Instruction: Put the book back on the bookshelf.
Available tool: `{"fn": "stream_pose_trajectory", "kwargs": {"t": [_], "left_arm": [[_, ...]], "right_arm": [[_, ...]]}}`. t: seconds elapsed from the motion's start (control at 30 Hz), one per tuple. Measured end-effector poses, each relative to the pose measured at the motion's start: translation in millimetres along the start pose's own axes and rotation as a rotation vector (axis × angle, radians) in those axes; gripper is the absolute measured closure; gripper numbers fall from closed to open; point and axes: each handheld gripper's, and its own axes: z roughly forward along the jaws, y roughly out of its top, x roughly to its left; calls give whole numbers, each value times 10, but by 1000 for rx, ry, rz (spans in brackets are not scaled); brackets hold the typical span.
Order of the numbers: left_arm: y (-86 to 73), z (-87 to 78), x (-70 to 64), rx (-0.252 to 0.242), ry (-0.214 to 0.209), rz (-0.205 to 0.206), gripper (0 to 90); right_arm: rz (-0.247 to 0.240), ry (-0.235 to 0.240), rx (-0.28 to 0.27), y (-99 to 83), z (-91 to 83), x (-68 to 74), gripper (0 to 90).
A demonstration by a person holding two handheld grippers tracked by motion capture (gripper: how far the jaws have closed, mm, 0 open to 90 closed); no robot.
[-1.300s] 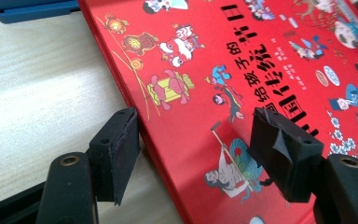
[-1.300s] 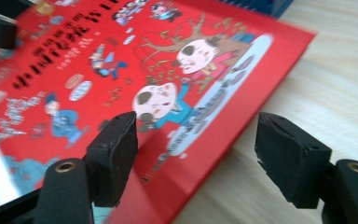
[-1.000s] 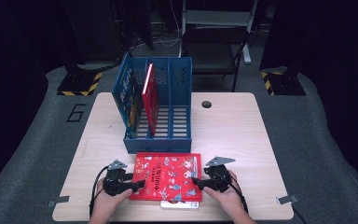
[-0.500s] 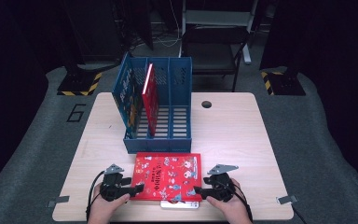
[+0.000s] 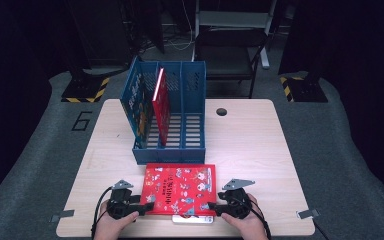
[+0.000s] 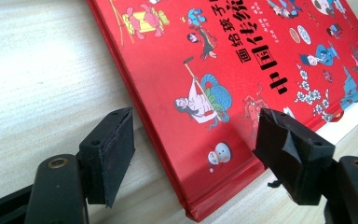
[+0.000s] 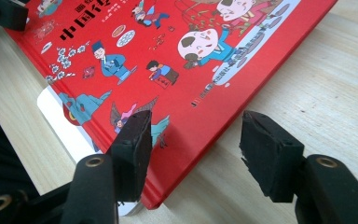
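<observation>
A red picture book (image 5: 180, 187) lies flat near the table's front edge, on top of a white-edged book (image 5: 192, 219). My left gripper (image 5: 146, 205) is open at the red book's near left corner. In the left gripper view the left gripper (image 6: 193, 142) straddles the red book's (image 6: 223, 70) spine edge, one jaw over bare wood and one over the cover. My right gripper (image 5: 209, 206) is open at the near right corner. In the right gripper view the right gripper (image 7: 198, 140) spans the red book's (image 7: 168, 46) edge in the same way, with the white-edged book (image 7: 58, 121) showing underneath.
A blue file rack (image 5: 180, 150) stands mid-table behind the book, holding an upright red book (image 5: 161, 105) and a blue book (image 5: 136, 102) at its left wall. A round cable hole (image 5: 222, 111) lies to the rack's right. Bare wooden table (image 5: 260, 150) extends to the right.
Both grippers have drawn back toward the table's near edge, from the book's sides to its near corners. The red book has not moved.
</observation>
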Motion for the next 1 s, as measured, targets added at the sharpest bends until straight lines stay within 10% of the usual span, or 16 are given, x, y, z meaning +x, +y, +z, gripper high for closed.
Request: {"fn": "stream_pose_trajectory", "kwargs": {"t": [1.0], "left_arm": [[2, 61, -41, -10, 2, -1, 297]], "right_arm": [[46, 37, 13, -12, -21, -65, 546]]}}
